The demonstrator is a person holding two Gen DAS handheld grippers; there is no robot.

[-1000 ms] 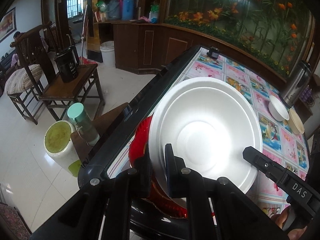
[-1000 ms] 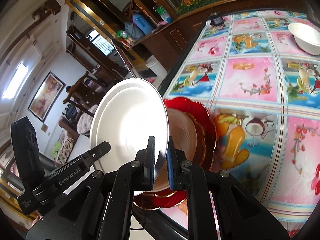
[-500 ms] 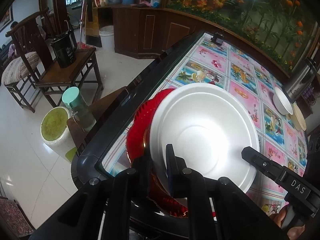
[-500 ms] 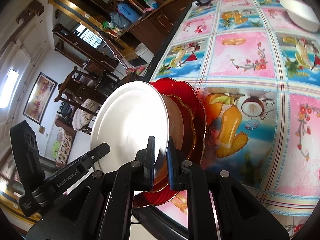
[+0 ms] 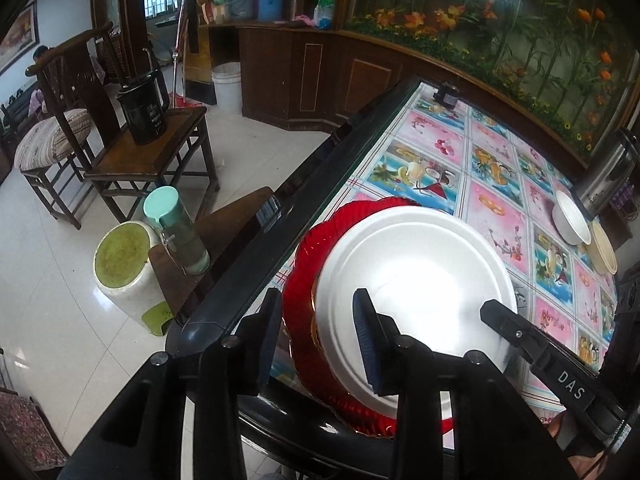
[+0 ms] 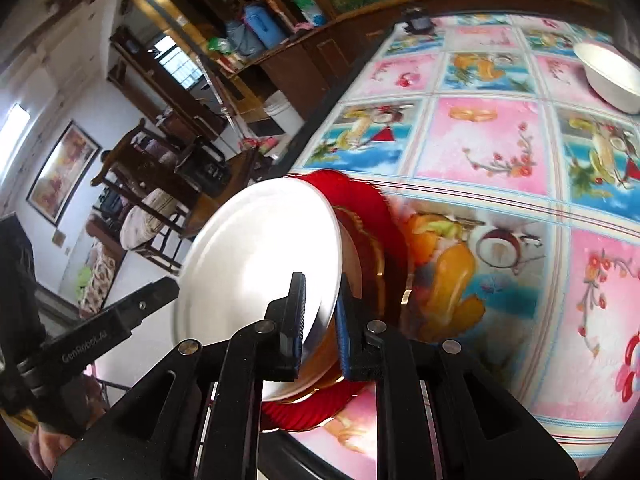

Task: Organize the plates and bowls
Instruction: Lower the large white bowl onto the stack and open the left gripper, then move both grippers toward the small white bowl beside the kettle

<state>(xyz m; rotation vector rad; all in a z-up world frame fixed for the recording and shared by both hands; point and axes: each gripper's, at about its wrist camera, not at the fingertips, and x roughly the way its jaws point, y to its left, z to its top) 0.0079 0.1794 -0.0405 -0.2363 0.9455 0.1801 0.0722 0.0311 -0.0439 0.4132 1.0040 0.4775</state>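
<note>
A white plate [image 5: 416, 280] rests on a stack with an amber plate [image 6: 360, 248] and a red scalloped plate [image 5: 316, 248] at the table's near corner. My left gripper [image 5: 316, 340] is open, its fingers apart on either side of the stack's near rim. My right gripper [image 6: 320, 328] has its pads slightly apart around the white plate's rim [image 6: 256, 260]; the plate is still tilted in that view. A white bowl [image 5: 570, 218] and a cream bowl [image 5: 602, 246] sit at the table's far side.
The table [image 5: 496, 184] has a pink and blue picture cloth and a black edge [image 5: 304, 192]. A steel kettle [image 5: 612, 176] stands behind the bowls. Left of the table are a stool with a bottle [image 5: 176, 232], a bin [image 5: 124, 264] and wooden chairs.
The white plate has come down from held upright onto the stack. My left gripper has opened and let go of it. My right gripper's pads have loosened around the rim.
</note>
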